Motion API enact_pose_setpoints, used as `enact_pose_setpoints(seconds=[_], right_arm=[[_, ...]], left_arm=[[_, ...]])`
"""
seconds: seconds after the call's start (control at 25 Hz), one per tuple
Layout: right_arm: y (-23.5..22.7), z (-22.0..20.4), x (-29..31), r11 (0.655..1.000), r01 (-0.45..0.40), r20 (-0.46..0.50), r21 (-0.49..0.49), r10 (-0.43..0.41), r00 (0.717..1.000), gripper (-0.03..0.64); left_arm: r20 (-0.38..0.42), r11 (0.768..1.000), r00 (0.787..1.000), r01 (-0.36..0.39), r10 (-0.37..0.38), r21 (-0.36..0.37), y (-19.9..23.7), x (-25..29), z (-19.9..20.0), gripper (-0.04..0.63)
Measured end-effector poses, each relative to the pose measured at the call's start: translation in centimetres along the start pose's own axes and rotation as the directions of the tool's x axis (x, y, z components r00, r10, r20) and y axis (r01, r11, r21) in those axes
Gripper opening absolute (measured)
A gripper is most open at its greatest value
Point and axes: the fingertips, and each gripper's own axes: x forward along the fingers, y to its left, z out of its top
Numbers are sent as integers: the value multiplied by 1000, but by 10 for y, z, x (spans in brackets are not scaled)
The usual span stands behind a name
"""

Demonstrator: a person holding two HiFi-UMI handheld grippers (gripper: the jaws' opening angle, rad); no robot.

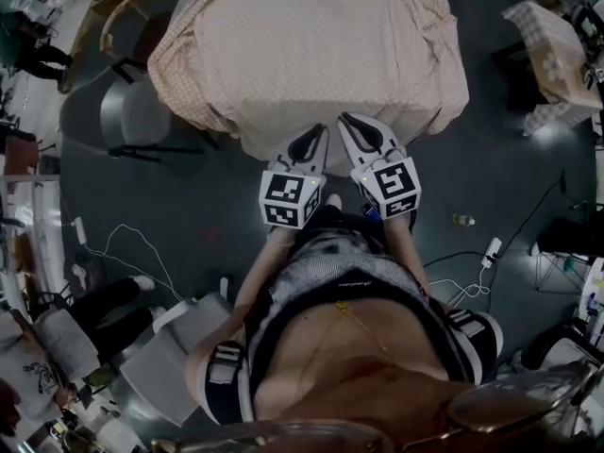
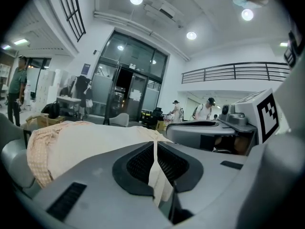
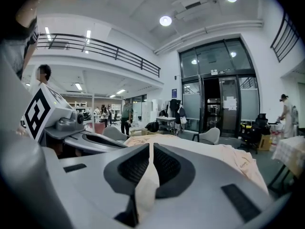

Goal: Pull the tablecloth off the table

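I hold the left gripper (image 1: 317,132) and right gripper (image 1: 346,121) clamped on the near hem of the tablecloth (image 1: 311,45), which drapes the counter: soft, light and limp, I judge, best gripped at this edge.

The tablecloth (image 1: 311,55) is soft, matt woven cloth, smooth on top and creased where it hangs, with a fine check along its edges. The left gripper (image 2: 155,144) and right gripper (image 3: 150,149) have smooth, matt grey plastic shells, and their pads (image 2: 139,165) are black and finely ribbed. Around the tablecloth, the floor (image 1: 217,220) looks dark, smooth and faintly glossy.
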Motion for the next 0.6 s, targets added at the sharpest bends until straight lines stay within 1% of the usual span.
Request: enact_pose_setpoints(seconds=[0.2,0.44,0.6], right_arm=[[-23,10,35,998,67,-10,3,-67,998,78],[-42,21,85,991,131,-12,23,-131,991,78],[-49,25,110,987,160,-21,27,-160,987,78]], left_arm=[[-1,998,998,65,-65,18,29,27,20,26],[-16,992,993,116,-115,46,78,55,37,26],[-28,989,990,136,-135,55,104,68,43,26]])
